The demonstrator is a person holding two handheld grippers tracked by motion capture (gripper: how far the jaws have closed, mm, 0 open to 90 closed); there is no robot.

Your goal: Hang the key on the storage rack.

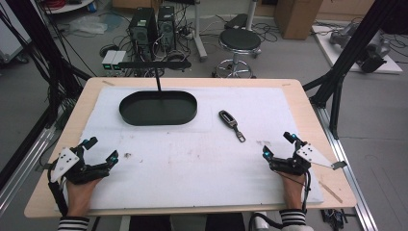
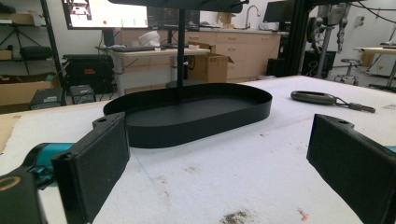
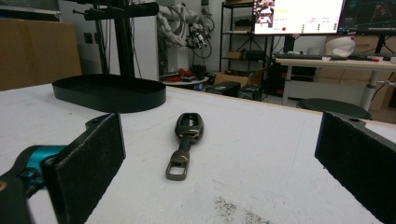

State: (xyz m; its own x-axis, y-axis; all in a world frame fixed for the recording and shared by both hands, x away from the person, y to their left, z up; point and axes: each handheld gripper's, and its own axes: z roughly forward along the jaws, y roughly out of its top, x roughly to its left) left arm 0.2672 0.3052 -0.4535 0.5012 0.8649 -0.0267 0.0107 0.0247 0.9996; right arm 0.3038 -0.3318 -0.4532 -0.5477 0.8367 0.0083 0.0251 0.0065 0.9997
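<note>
A dark car key fob (image 1: 231, 124) with a metal clasp lies on the white mat, right of centre; it also appears in the right gripper view (image 3: 186, 138) and far right in the left gripper view (image 2: 327, 99). A black oval tray (image 1: 158, 108) with an upright post stands at the back centre-left (image 2: 196, 112) (image 3: 109, 92). My left gripper (image 1: 100, 150) rests open near the front left, facing the tray. My right gripper (image 1: 278, 145) rests open near the front right, pointing at the fob, with nothing between its jaws.
The white mat (image 1: 192, 159) covers most of the wooden table (image 1: 298, 89) and carries a few dirt smudges. Behind the table stand a stool (image 1: 239, 43), computer towers (image 1: 153, 26) and cables on the floor. Black frame struts (image 1: 346, 57) rise at the right.
</note>
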